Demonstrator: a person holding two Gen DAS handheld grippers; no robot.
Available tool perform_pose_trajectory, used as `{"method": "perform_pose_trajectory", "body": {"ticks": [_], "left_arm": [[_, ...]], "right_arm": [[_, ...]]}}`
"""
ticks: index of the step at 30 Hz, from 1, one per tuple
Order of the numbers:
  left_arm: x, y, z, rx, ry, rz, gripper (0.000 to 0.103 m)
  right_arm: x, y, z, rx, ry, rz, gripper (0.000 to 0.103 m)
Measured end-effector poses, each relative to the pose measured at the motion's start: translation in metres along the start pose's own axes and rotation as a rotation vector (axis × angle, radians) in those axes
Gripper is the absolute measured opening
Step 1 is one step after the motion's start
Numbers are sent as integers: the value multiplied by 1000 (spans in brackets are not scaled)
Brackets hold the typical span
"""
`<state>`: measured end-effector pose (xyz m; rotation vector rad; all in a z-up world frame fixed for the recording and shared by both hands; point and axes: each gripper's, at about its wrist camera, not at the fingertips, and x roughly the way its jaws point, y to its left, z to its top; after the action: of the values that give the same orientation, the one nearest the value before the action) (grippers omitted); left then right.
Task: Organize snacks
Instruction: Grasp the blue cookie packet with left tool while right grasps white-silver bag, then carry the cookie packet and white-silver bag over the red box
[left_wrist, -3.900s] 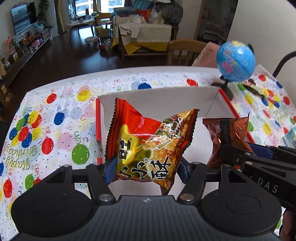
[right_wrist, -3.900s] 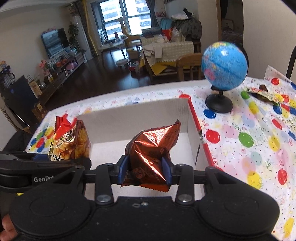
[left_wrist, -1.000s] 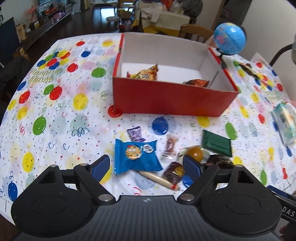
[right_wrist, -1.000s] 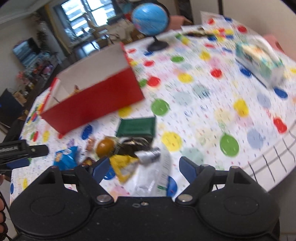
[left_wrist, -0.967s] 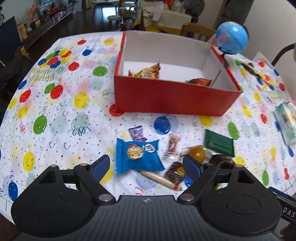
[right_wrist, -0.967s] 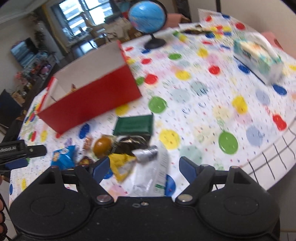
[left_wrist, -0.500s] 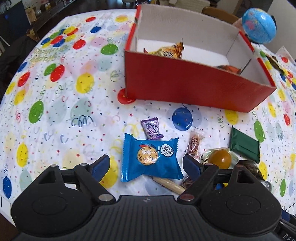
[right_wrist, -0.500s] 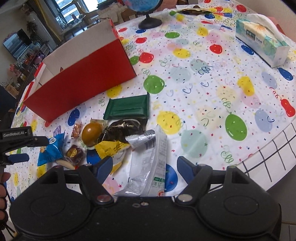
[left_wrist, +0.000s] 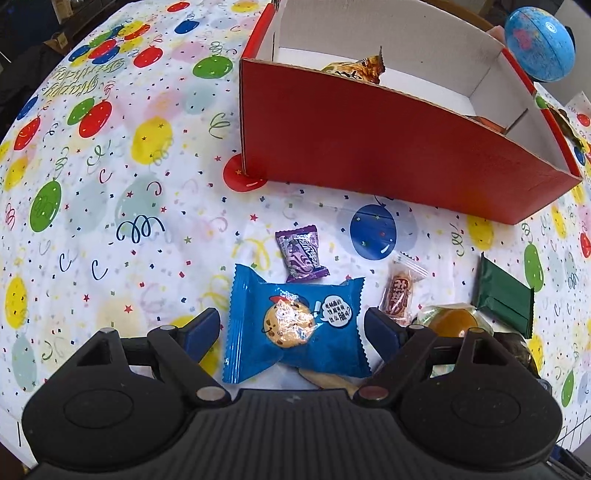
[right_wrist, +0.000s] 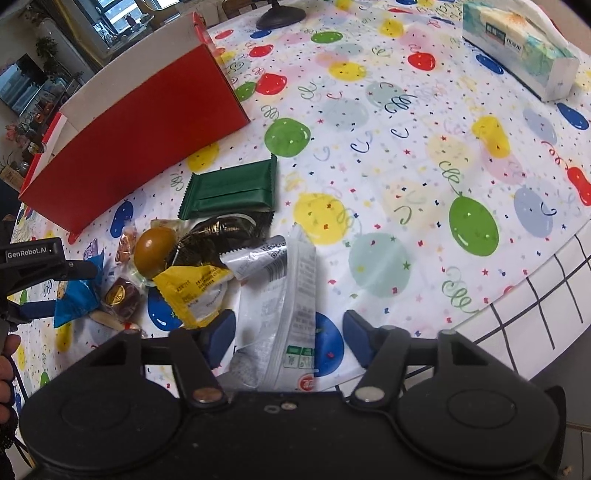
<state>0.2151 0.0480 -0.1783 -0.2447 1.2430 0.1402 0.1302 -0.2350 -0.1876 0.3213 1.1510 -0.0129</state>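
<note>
Lying between the left fingers (left_wrist: 201, 326), the blue cookie packet (left_wrist: 295, 325) (untouched).

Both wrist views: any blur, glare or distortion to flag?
Left wrist view: sharp, strong fisheye bending the red cardboard box; soft glare on the blue cookie packet. Right wrist view: sharp, same bowing at the table edge; specular highlights on the clear silver-printed plastic pouch.

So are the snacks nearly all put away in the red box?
Not yet. Two packets already sit in the red box. The left hand-held gripper straddles the blue cookie packet, and the right hand-held gripper is closing around a silver packet. Several snacks remain on the table.
</note>
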Motion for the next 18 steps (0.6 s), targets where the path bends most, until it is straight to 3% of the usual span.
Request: {"method": "perform_pose_trajectory", "body": {"ticks": [3,6,8,18], "left_arm": [[0,1,0,-3,6,-16,75],[-1,0,-1,-3,0,-16,72],[-4,0,-2,-6,-6,-19,64],[-14,8,-6,-27,-22,-38,58]], "right_arm": [[2,-1,0,5,6,5,50],[2,-3,0,11,3,8,43],[2,-4,0,15,1,18,32],[-8,-7,-6,22,-34,23,21]]}}
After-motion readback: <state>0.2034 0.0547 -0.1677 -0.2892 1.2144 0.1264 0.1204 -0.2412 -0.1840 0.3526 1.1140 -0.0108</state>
